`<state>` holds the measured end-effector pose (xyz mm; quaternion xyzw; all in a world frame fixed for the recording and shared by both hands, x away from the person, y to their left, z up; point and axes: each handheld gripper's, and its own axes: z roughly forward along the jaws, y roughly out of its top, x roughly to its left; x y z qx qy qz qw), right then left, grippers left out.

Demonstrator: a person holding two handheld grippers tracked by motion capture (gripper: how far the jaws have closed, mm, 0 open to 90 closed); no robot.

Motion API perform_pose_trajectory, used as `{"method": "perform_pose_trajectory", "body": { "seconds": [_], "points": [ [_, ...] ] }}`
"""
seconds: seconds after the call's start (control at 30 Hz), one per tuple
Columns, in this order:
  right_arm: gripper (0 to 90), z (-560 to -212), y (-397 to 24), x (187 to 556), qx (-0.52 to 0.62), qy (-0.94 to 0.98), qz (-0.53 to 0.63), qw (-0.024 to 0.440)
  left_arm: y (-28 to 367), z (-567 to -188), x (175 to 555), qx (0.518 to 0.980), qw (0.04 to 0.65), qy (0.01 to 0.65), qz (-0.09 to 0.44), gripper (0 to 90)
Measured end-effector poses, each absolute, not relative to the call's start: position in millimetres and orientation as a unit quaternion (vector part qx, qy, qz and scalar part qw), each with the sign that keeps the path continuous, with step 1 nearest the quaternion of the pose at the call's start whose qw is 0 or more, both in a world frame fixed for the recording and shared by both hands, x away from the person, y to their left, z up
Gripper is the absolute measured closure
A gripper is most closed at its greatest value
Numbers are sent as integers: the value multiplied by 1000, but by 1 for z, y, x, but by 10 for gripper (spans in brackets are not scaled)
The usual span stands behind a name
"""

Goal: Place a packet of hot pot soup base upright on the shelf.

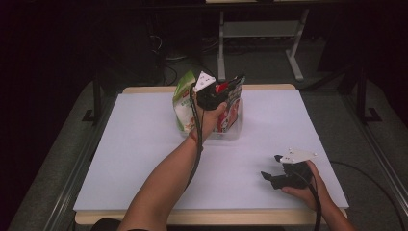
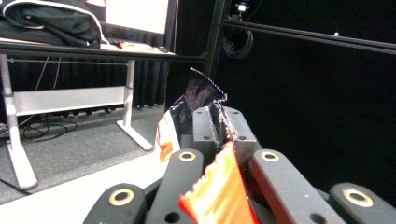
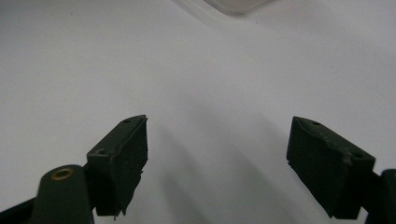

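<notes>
Snack packet (image 2: 219, 196) between left tongs (image 2: 218, 122)

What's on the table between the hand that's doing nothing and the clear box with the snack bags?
Nothing. In the high view, only bare white table lies between the right gripper and the clear box of snack bags.

Red packet (image 1: 234, 98): foil snack bag, red with dark print, standing upright in the bin (image 1: 237, 129), its crimped top edge being pinched between the left gripper's (image 1: 226, 86) fingers (image 2: 205, 126).
Green packet (image 1: 183, 98): green-and-white bag, leaning upright just beside the red one.
Bin: clear plastic, sitting at the desk's (image 1: 144, 144) far middle.
</notes>
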<state>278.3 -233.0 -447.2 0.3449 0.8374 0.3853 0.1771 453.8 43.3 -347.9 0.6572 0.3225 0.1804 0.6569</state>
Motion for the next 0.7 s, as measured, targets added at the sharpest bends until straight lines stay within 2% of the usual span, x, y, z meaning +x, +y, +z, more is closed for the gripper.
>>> {"method": "perform_pose_trajectory", "body": {
  "seconds": [0.47, 0.7],
  "points": [
    [200, -449, -231, 277, 335, 844, 383, 171, 48, -349, 453, 669, 648, 313, 188, 838],
    [202, -448, -230, 276, 335, 844, 384, 169, 52, -346, 452, 677, 638, 308, 197, 787]
  ]
}}
